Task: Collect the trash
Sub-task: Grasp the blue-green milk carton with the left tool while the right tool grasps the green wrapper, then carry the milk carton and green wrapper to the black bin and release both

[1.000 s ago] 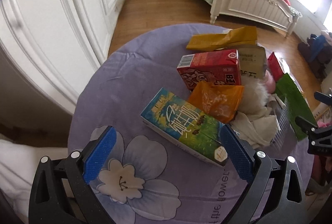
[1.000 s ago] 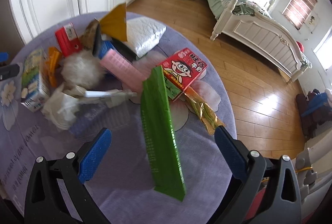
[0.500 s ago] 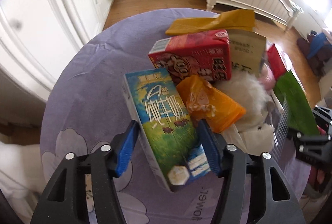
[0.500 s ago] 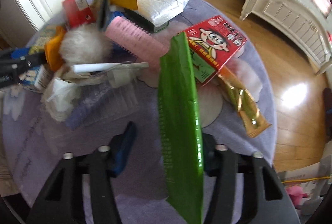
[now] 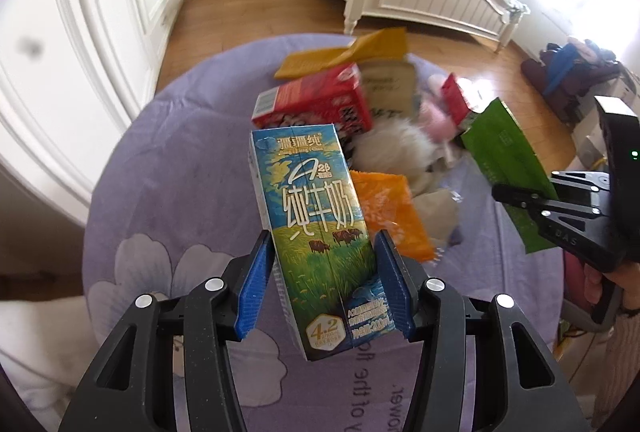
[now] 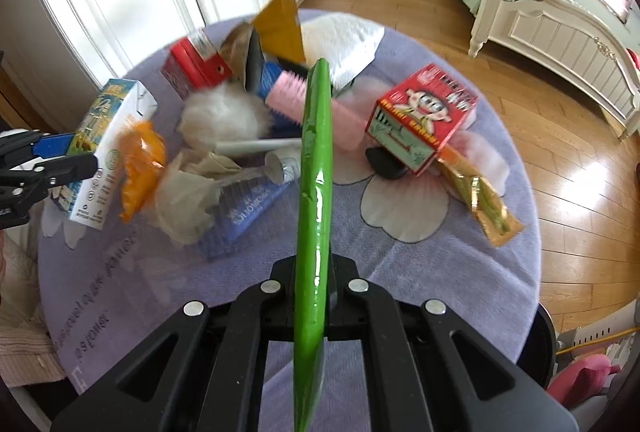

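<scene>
Over the round lilac-clothed table [image 5: 168, 160], the left gripper [image 5: 324, 278] clamps a blue-green milk carton [image 5: 316, 216] and the right gripper [image 6: 314, 292] pinches a flat green wrapper [image 6: 316, 168], both long axes pointing straight ahead.

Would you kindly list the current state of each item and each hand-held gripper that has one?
Left hand-held gripper: shut on the milk carton.
Milk carton: clamped by its sides, raised off the tablecloth.
Right hand-held gripper: shut on the green wrapper.
Green wrapper: pinched edge-on, lifted.
Red carton: lying on its side.
Orange wrapper: crumpled, lying on the pile.
Red box: lying tilted.
</scene>
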The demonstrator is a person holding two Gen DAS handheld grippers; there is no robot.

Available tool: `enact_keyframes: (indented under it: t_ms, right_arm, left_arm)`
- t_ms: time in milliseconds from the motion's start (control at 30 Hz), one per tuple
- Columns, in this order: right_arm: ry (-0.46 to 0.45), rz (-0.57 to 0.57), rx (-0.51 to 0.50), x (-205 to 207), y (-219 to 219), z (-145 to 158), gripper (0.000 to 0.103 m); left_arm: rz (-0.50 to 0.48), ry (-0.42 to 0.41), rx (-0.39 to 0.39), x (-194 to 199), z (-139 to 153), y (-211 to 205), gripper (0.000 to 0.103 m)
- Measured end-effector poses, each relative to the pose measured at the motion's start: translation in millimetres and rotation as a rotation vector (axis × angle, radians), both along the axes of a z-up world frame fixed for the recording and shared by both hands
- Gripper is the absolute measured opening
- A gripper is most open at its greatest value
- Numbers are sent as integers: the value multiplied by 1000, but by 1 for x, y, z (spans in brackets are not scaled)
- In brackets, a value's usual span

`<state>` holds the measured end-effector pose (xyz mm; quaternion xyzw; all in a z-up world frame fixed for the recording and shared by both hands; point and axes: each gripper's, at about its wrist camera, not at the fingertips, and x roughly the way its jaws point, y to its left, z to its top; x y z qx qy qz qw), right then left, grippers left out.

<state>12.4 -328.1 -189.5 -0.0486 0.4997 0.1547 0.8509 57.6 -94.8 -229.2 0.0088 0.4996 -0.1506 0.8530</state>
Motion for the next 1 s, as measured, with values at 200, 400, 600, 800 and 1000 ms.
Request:
enact_keyframes:
  t_ms: [200, 400, 600, 800, 1000]
  right_arm:
    - [-50, -79, 29, -27, -11, 16, 4]
    - [-71, -234, 20, -41, -60, 18, 4]
    - [-73, -468, -72, -73, -122, 11, 4]
    - [-25, -655, -104, -97, -185, -12, 4]
    - [37, -753, -120, -116, -231, -40, 5]
  left_arm:
    - [-71, -71, -21, -23, 41, -12, 52]
    - [-211, -105, -59, -26, 62, -70, 52]
    - [-441, -99, -117, -30, 56, -176, 52]
    - [-649, -34, -165, -49, 35, -282, 52]
    - [-735, 32, -127, -57, 5, -353, 58]
